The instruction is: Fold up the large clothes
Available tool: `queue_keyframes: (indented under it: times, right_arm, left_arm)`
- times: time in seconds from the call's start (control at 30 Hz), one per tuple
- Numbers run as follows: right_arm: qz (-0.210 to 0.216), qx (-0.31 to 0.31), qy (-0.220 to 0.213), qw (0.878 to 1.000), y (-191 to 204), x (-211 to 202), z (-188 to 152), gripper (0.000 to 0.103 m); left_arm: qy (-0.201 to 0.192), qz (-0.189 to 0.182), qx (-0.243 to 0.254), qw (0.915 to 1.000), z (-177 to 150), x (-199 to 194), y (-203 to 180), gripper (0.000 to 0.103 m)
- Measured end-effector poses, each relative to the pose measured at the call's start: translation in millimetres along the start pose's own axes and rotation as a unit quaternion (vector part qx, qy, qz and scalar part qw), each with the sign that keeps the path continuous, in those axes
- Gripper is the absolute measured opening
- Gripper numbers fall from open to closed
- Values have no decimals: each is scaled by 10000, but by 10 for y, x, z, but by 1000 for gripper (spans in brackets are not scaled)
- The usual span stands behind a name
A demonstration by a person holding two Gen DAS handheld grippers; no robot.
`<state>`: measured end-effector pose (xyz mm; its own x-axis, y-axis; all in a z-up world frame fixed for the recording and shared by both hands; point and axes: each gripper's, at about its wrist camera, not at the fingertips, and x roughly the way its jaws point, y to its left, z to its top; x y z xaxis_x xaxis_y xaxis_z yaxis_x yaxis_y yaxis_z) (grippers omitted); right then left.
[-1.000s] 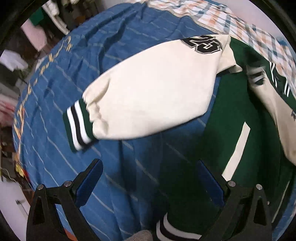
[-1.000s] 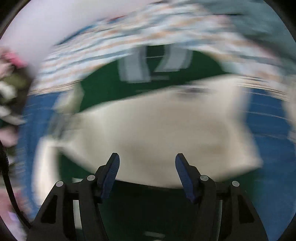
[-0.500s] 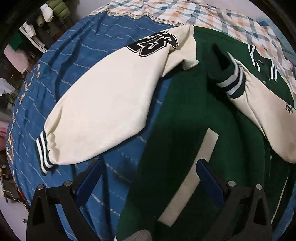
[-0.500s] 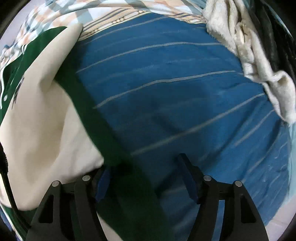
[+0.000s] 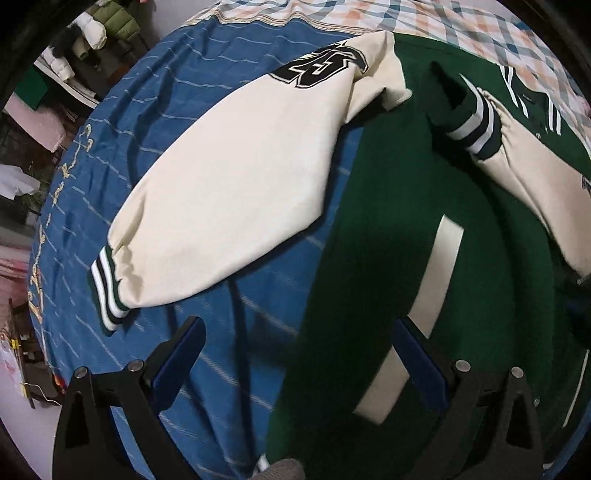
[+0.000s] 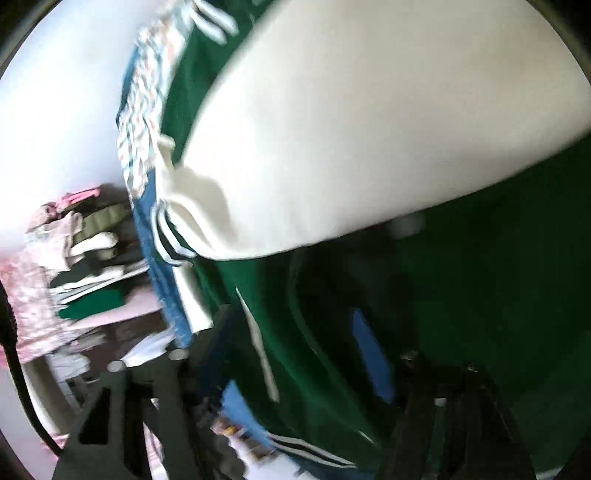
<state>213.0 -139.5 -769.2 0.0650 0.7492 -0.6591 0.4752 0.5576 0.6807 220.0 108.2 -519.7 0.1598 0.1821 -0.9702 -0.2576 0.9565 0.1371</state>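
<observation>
Left wrist view: I see the left gripper [image 5: 299, 354] hanging over the bed, jaws wide apart, nothing between the pads; the left pad is over the blue bedspread [image 5: 207, 74], the right pad over green cloth
Jacket: green jacket [image 5: 399, 206] lies flat on the bedspread, filling the right half of my left view; a cream strip [image 5: 436, 280] runs down its body
Near sleeve: cream sleeve [image 5: 240, 192] spread out to the left over the blue cover; black number patch [image 5: 321, 66] at its shoulder end; striped cuff [image 5: 107, 291] at the lower left, touching the cover
Far sleeve: second cream sleeve [image 5: 535, 173] folded in across the jacket body; its striped cuff [image 5: 476, 125] rests on the green cloth
Bedding: checked sheet [image 5: 424, 22] along the far edge, beyond the collar
Right wrist view: badly blurred; right gripper [image 6: 295, 369] is low in frame with green jacket cloth bunched between the fingers; jaws closing; from this frame I can't tell whether the pads already press on the cloth
Right view, rest: a cream sleeve fills the top of the frame; a pile of clothes [image 6: 74, 251] sits off to the left, beside the bed
Left view, edge: a dark shape at the far right, over the jacket hem; too cropped for me to say what it is
</observation>
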Motion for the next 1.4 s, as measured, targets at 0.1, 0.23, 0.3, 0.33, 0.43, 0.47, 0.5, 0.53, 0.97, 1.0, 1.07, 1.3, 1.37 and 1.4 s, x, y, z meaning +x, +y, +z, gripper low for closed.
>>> queue_keyframes:
  times: [0.1,0.23,0.3,0.33,0.43,0.47,0.5,0.53,0.97,1.0,1.07,1.3,1.37,1.4]
  right_arm:
    - [-782,-19,-353,9963,-110,-119,168,5]
    - [-1506,52,-600,9868,-425,-467,117,10]
    - [-1890,-121,-346,9813,-379,-562,12,18]
    - [-2087,-330,-322,9769,-306,-619,-65,20]
    - [-2402,-1008,-592,9637,73,-767,-279,48]
    - [-2423,-1296,-699,9590,216,-790,-379,55]
    - [-2469,-1632,-766,9521,375,-754,-453,60]
    - [-2505,-1965,-780,9448,590,-610,-440,61]
    - [-4929,-5959,-1619,6130,2083,1497,-1056,27]
    - [-4859,-5965,-1818,6124,2175,1532,-1038,27]
    - [-4738,-5990,-1666,6237,2211,1629,-1075,30]
    - [-3886,-4888,-867,7762,2073,1248,-988,56]
    - [-3412,-4341,-940,8284,1991,836,-1060,58]
    - [-3179,-3937,-977,8570,1825,604,-1085,61]
  left_arm:
    - [102,31,-146,9998,-95,9,149,103]
    - [306,112,-646,9974,-224,66,483,103]
    - [442,89,-1057,9934,-296,104,711,103]
    - [513,55,-1351,9895,-332,137,852,103]
    - [698,-270,-2394,9680,-431,290,1305,102]
    - [751,-369,-2629,9612,-452,341,1400,102]
    - [806,-525,-2908,9519,-474,406,1511,102]
    - [823,-638,-3197,9418,-493,461,1625,102]
    - [653,-954,-3569,9270,-664,436,2111,102]
    - [645,-965,-3542,9279,-691,411,2109,102]
    - [656,-974,-3488,9298,-727,426,2145,102]
    - [648,-1249,-3568,9235,-853,371,2190,102]
    - [652,-1551,-3849,9075,-852,467,2245,102]
    - [661,-1748,-4048,8951,-836,530,2247,102]
